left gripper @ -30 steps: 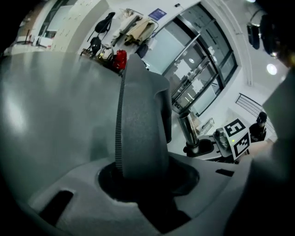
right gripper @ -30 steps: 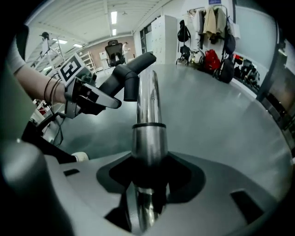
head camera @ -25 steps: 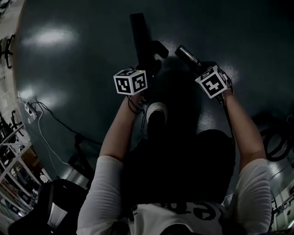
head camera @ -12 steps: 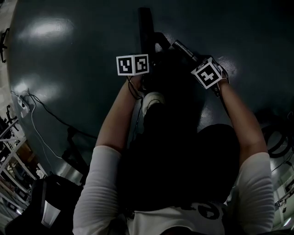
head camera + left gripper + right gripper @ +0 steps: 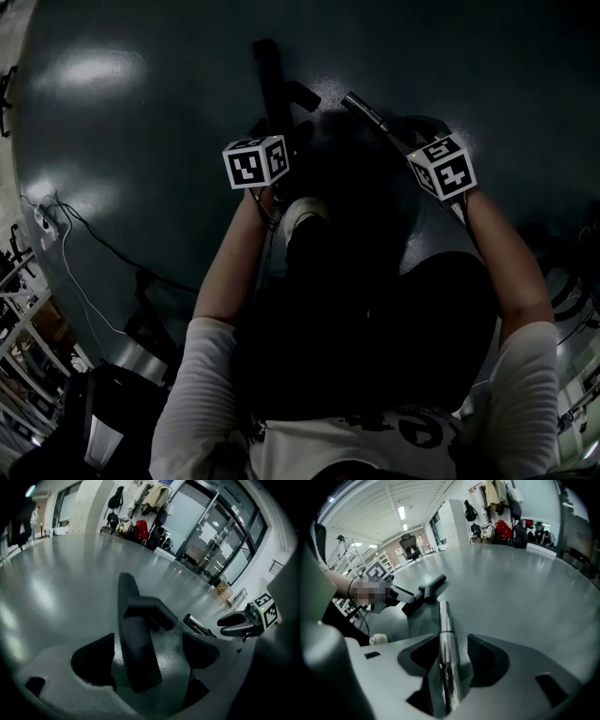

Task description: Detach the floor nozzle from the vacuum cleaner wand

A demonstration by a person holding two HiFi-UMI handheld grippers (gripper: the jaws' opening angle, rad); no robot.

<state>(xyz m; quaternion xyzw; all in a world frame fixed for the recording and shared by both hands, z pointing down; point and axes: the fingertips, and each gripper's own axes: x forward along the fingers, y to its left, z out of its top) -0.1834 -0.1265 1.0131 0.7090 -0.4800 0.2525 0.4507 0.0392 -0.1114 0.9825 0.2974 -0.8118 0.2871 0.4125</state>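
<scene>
The black floor nozzle (image 5: 270,80) lies on the dark floor, its angled neck (image 5: 304,94) pointing right. It runs between the jaws of my left gripper (image 5: 267,131), which are opening; the pads stand off both sides of the nozzle (image 5: 136,658). The silver wand (image 5: 364,110) is apart from the neck, its end free. My right gripper (image 5: 417,141) is shut on the wand (image 5: 444,639), which runs straight out between its jaws. From the left gripper view the wand's tip (image 5: 196,624) shows right of the neck (image 5: 152,611).
My white shoe (image 5: 305,214) stands on the floor just behind the nozzle. Cables (image 5: 80,248) trail over the floor at the left, with a black chair base (image 5: 94,422) below them. Coiled hose (image 5: 567,281) lies at the right. Bags (image 5: 140,527) line the far wall.
The wand tip, close to the nozzle neck half a second ago, now stands a little further from it. Both marker cubes have come back toward me.
</scene>
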